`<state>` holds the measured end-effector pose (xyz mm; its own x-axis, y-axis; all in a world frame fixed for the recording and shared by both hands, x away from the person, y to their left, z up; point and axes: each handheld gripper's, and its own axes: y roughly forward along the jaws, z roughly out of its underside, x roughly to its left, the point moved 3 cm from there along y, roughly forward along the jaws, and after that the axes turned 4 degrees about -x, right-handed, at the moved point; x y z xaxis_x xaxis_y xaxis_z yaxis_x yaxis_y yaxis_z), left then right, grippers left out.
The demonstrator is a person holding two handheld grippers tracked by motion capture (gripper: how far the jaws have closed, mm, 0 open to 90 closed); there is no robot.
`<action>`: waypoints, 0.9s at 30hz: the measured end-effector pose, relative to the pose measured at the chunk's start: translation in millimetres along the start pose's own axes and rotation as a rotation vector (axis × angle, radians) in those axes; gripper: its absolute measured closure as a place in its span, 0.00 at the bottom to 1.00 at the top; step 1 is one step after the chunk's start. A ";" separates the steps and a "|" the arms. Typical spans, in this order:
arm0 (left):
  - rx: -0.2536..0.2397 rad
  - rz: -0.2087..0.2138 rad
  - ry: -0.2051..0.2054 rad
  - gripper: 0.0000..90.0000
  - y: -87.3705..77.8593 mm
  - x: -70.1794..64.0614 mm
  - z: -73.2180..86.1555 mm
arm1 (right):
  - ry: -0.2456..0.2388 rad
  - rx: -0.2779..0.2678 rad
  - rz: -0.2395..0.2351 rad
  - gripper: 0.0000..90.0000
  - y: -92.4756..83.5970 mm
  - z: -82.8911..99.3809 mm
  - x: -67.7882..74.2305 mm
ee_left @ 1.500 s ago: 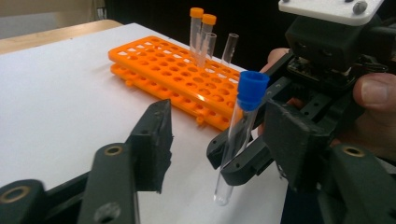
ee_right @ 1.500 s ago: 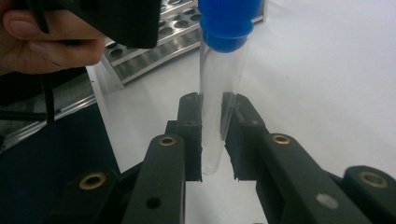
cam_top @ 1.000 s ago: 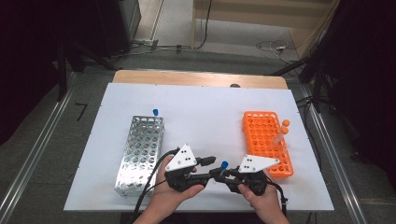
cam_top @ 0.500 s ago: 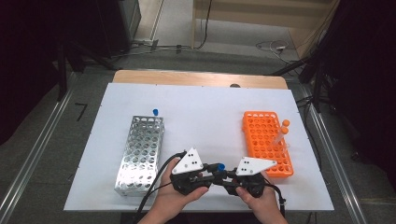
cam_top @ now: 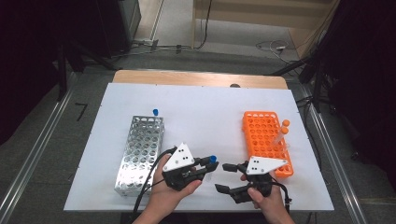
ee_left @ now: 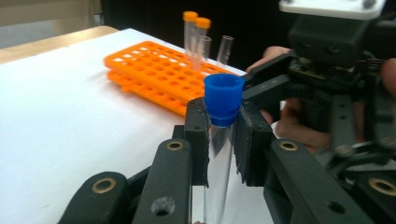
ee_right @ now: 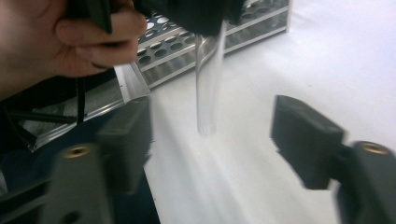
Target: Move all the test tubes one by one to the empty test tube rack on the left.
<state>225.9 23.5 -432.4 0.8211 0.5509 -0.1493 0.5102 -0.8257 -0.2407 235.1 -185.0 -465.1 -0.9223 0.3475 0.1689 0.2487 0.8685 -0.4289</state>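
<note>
A clear tube with a blue cap [cam_top: 212, 159] [ee_left: 223, 97] sits between the jaws of my left gripper [cam_top: 209, 165] [ee_left: 223, 136]. Those jaws have just been closing and are shut on the tube just below the cap. In the right gripper view the tube's lower end [ee_right: 208, 84] hangs over the white table. My right gripper [cam_top: 223, 177] [ee_right: 212, 140] faces it from the right. Its jaws have just been opening, stand wide apart, and touch nothing.
A metal rack [cam_top: 140, 148] [ee_right: 177, 44] lies at the left with one blue-capped tube [cam_top: 155, 112] at its far end. An orange rack [cam_top: 265, 139] [ee_left: 154, 65] at the right holds orange-capped tubes [cam_top: 284, 126] [ee_left: 196, 28]. The table's front edge is close below both hands.
The grippers came together at the tube. The right gripper then opened and drew back a little to the right. The tube stayed in the left gripper.
</note>
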 end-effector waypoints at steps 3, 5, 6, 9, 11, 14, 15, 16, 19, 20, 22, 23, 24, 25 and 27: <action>-0.012 -0.026 -0.008 0.86 -7.9 7.4 -3.2 | 0.008 -0.019 0.014 0.06 -11.7 3.0 -4.2; -0.020 -0.043 -0.013 0.86 -13.6 12.3 -5.4 | 0.017 -0.027 0.031 0.00 -20.1 5.1 -7.7; -0.024 -0.052 -0.013 0.86 -16.5 14.8 -6.5 | 0.024 -0.033 0.044 0.00 -24.4 6.2 -10.0; -0.037 -0.080 -0.014 0.86 -26.4 22.8 -9.7 | 0.045 -0.058 0.070 0.00 -38.2 10.0 -16.8; -0.045 -0.102 -0.012 0.86 -33.4 28.8 -11.7 | 0.056 -0.068 0.095 0.00 -46.8 12.2 -21.3; -0.060 -0.135 -0.021 0.86 -44.0 39.8 -13.9 | 0.062 -0.086 0.128 0.00 -58.9 14.4 -27.0; -0.065 -0.147 -0.026 0.86 -47.5 43.2 -14.8 | 0.063 -0.089 0.140 0.00 -62.5 15.1 -28.8; -0.073 -0.157 -0.029 0.86 -50.6 46.4 -15.9 | 0.069 -0.094 0.150 0.00 -65.9 15.8 -30.8; -0.091 -0.195 -0.033 0.86 -60.4 57.0 -20.0 | 0.076 -0.101 0.181 0.00 -74.3 18.8 -36.7; -0.096 -0.202 -0.036 0.86 -62.8 60.3 -21.0 | 0.080 -0.103 0.190 0.00 -77.0 20.3 -39.1; -0.099 -0.222 -0.035 0.86 -66.8 66.1 -22.5 | 0.080 -0.101 0.196 0.00 -79.8 22.2 -42.6; -0.107 -0.228 -0.043 0.86 -69.0 69.6 -23.2 | 0.082 -0.099 0.201 0.00 -81.0 23.4 -44.0; -0.109 -0.237 -0.048 0.86 -71.3 73.1 -23.8 | 0.083 -0.095 0.205 0.00 -82.3 24.6 -45.8; -0.116 -0.247 -0.052 0.86 -73.4 76.4 -24.5 | 0.086 -0.094 0.209 0.00 -83.5 25.7 -47.7; -0.125 -0.265 -0.058 0.86 -77.1 82.3 -25.2 | 0.099 -0.099 0.215 0.00 -85.9 27.0 -50.7</action>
<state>260.6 129.4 -402.0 0.6409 0.7523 -0.1528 0.7354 -0.6587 -0.1591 252.5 -286.8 -460.7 -0.8128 0.5569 0.1711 0.4685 0.7993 -0.3763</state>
